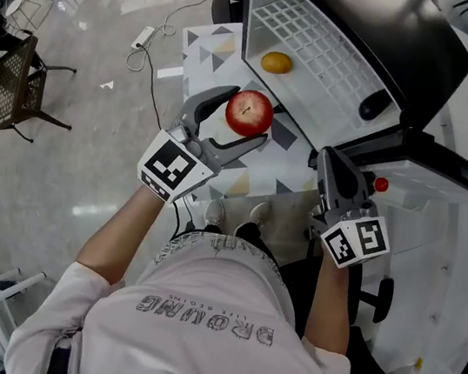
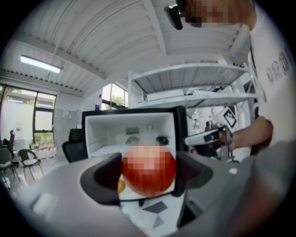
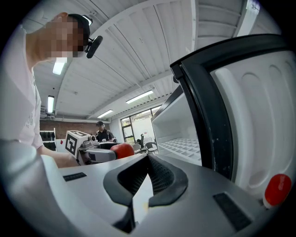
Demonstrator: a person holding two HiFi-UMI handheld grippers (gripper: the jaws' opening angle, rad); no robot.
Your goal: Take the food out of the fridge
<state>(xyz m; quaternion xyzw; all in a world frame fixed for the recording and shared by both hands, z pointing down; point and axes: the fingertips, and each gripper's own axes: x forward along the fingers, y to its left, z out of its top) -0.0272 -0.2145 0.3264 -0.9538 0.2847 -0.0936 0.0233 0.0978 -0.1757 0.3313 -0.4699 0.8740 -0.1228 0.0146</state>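
The small white fridge (image 1: 325, 55) stands open, and an orange (image 1: 276, 63) lies on its wire shelf. Just outside it, my left gripper (image 1: 247, 117) is shut on a red apple (image 1: 248, 107). In the left gripper view the apple (image 2: 149, 170) fills the jaws in front of the fridge (image 2: 134, 129), with the orange (image 2: 120, 186) peeking behind it. My right gripper (image 1: 326, 159) is shut and empty, beside the fridge door (image 1: 424, 155). The right gripper view shows its closed jaws (image 3: 147, 178), the door (image 3: 249, 115) at right and the apple (image 3: 121, 150) at left.
A dark round object (image 1: 373, 104) sits at the fridge's back. A red knob (image 1: 380, 185) is on the door's inner side. The fridge stands on a patterned mat (image 1: 211, 55). A power strip with cable (image 1: 143, 35) and a chair (image 1: 12, 85) are on the floor to the left.
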